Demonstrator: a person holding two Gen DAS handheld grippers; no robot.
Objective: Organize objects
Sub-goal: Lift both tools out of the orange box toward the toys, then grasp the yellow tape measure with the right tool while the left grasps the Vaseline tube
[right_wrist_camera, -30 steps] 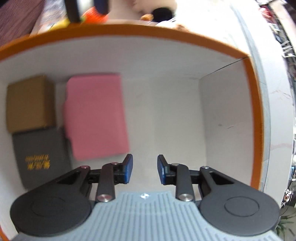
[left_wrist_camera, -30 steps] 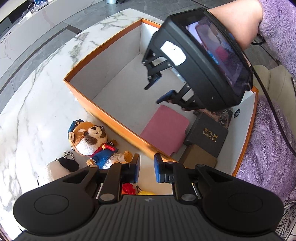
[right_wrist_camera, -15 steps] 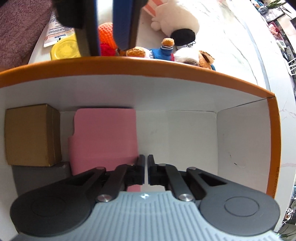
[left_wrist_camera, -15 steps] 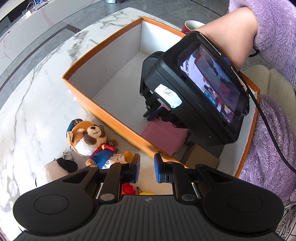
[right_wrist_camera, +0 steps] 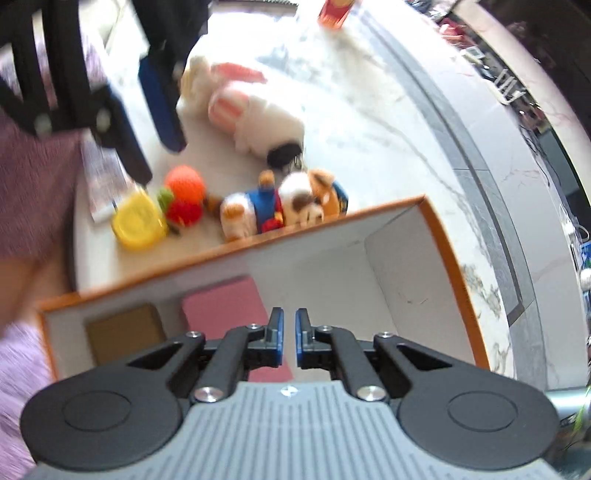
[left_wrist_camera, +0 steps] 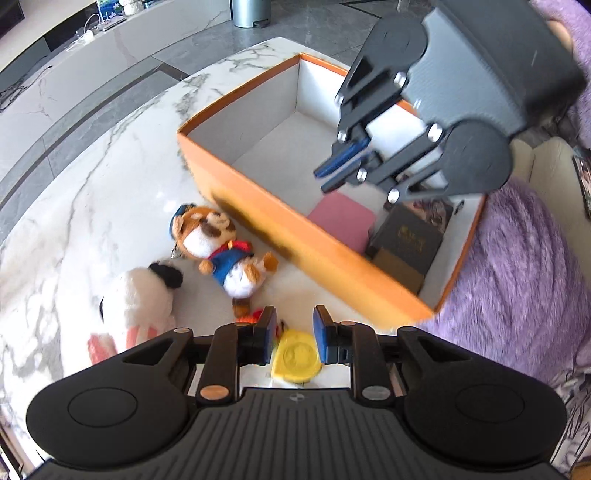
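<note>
An orange box (left_wrist_camera: pixel 258 218) with white inside stands on the marble table and holds a pink pouch (left_wrist_camera: pixel 341 218), a dark box (left_wrist_camera: pixel 406 240) and a brown box (right_wrist_camera: pixel 123 332). A bear plush (left_wrist_camera: pixel 218 243), a white plush (left_wrist_camera: pixel 136 306), a yellow disc (left_wrist_camera: pixel 295 356) and a red-orange knitted toy (right_wrist_camera: pixel 183 194) lie outside it. My left gripper (left_wrist_camera: pixel 294 338) is open and empty above the yellow disc. My right gripper (right_wrist_camera: pixel 289 339) is nearly shut and empty, raised above the box; it also shows in the left wrist view (left_wrist_camera: pixel 338 173).
A printed leaflet (right_wrist_camera: pixel 101 184) lies by the yellow disc. A red cup (right_wrist_camera: pixel 334 9) stands at the table's far end. The person's purple sleeve (left_wrist_camera: pixel 517 266) is beside the box. The marble table edge (right_wrist_camera: pixel 480 140) curves on the right.
My right gripper shut, rose out of the box empty and tilted up. My left gripper pulled back, bringing the yellow disc between its fingers in view.
</note>
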